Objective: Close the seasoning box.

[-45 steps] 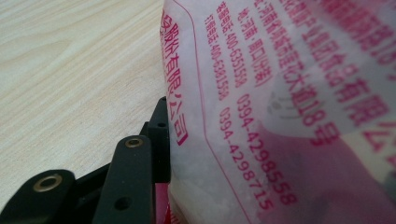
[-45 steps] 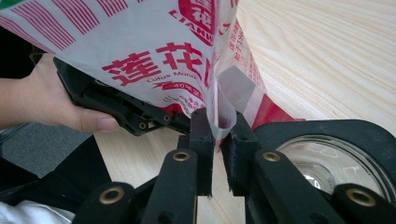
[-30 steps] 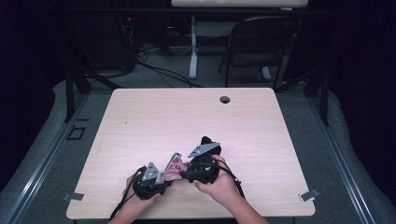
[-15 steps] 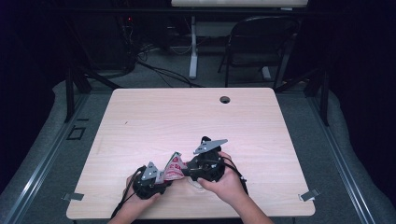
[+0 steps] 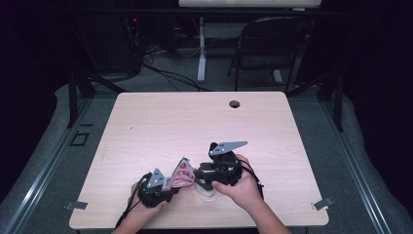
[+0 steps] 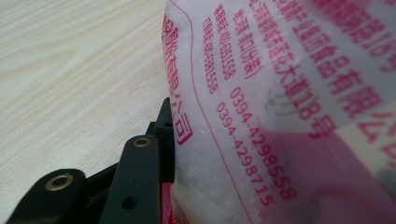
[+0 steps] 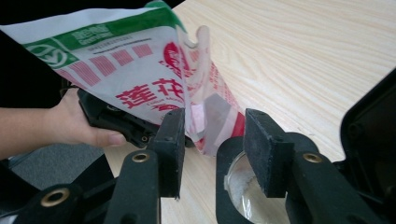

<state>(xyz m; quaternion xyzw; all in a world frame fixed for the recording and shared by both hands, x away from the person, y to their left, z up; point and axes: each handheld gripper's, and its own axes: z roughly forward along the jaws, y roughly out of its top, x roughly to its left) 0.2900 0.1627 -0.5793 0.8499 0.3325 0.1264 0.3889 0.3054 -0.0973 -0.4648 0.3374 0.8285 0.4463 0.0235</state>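
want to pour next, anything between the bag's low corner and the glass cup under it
Nothing visible. The bag hangs with its low corner just above the cup, near the open right gripper. The left gripper holds the bag.

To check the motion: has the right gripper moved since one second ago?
Yes. The right gripper has shifted slightly rightward, toward the table's right edge.

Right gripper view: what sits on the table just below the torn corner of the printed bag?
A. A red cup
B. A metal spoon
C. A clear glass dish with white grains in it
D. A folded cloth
C: under the printed bag, between the jaws of the right gripper, a clear glass dish holds white grains.
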